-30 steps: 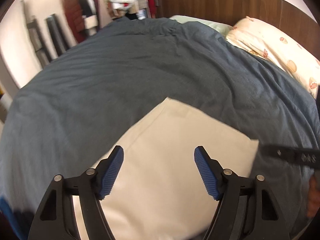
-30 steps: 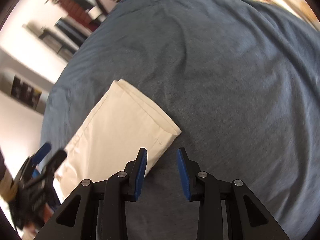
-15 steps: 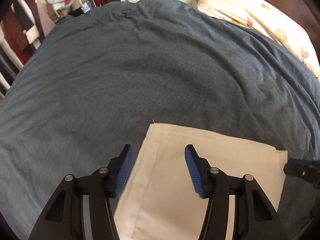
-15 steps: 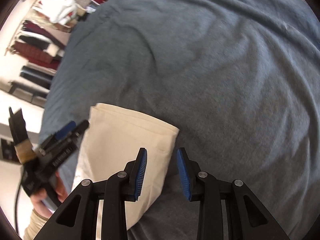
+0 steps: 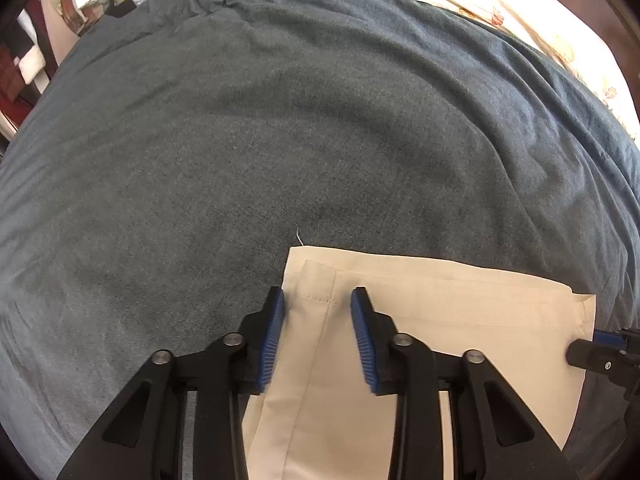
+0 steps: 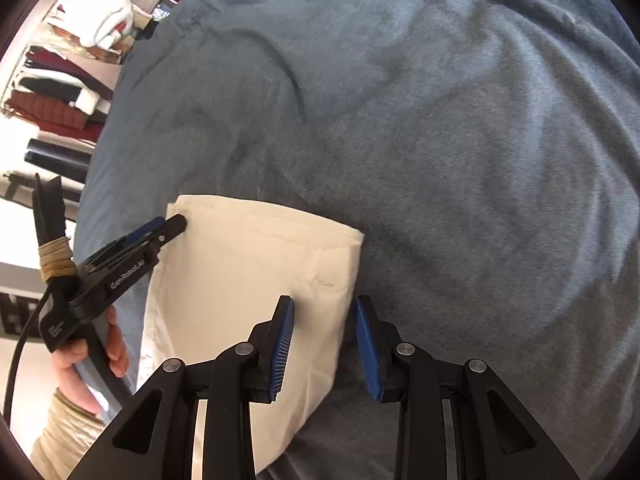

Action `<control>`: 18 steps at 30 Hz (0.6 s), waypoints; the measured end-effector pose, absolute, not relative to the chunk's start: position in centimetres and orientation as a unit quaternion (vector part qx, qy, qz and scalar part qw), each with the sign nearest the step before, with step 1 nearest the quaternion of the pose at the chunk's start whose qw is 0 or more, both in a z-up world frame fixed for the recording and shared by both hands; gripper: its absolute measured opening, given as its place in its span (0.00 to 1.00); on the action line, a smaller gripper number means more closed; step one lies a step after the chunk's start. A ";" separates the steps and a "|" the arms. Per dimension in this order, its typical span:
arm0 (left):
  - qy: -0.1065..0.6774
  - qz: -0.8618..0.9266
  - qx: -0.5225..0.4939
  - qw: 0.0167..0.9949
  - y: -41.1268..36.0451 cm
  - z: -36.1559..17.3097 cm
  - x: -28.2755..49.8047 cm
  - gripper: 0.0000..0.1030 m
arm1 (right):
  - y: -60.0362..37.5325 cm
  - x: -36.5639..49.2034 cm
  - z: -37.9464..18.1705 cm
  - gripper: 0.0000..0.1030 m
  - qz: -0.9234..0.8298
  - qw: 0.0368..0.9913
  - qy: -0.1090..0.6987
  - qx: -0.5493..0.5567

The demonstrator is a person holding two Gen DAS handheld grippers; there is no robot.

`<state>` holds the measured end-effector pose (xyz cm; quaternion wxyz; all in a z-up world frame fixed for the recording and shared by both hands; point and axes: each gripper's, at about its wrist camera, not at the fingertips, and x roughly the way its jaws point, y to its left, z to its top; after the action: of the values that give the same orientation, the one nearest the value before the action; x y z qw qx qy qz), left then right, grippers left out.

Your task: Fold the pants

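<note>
Cream pants [image 5: 440, 320] lie folded flat on the blue-grey duvet [image 5: 280, 140]. My left gripper [image 5: 317, 300] is open, its jaws astride the pants' left edge near the far left corner. My right gripper [image 6: 324, 312] is open, its jaws astride the pants' [image 6: 248, 280] right edge near the far right corner. The left gripper also shows in the right wrist view [image 6: 176, 224], its tip at the pants' left corner. The right gripper's tip shows at the right edge of the left wrist view [image 5: 596, 354].
A patterned cream pillow [image 5: 540, 28] lies at the bed's far right. Hanging clothes and stacked garments [image 6: 72, 80] stand beyond the bed's left side. The duvet [image 6: 440, 120] stretches wide beyond the pants.
Both grippers have dropped closer to the pants' far corners. The left jaws have narrowed and now straddle the left edge; the right jaws now straddle the right edge.
</note>
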<state>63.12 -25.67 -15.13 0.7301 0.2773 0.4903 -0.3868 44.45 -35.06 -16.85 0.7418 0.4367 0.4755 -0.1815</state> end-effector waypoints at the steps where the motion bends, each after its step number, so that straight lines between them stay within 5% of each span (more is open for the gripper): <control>1: 0.491 -0.385 0.280 0.729 -25.7 -15.2 63.0 0.20 | -35.1 44.5 -16.9 0.32 -0.181 0.742 0.474 0.438; 5: 0.487 -0.380 0.279 0.735 -25.6 -14.9 62.8 0.07 | -35.3 44.6 -17.0 0.32 -0.183 0.745 0.471 0.437; 8: 0.480 -0.379 0.264 0.745 -25.0 -13.5 62.8 0.05 | -35.6 44.1 -16.7 0.29 -0.184 0.748 0.461 0.441; 12: 0.470 -0.379 0.258 0.754 -24.8 -12.2 63.0 0.05 | -35.8 44.3 -16.4 0.12 -0.175 0.756 0.452 0.439; 18: 0.462 -0.379 0.267 0.756 -26.0 -12.5 63.6 0.05 | -36.2 44.4 -15.7 0.08 -0.177 0.769 0.434 0.434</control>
<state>63.57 -25.96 -12.52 0.7562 0.2669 0.4623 -0.3785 44.37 -36.17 -15.67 0.7693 0.4340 0.4339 -0.1774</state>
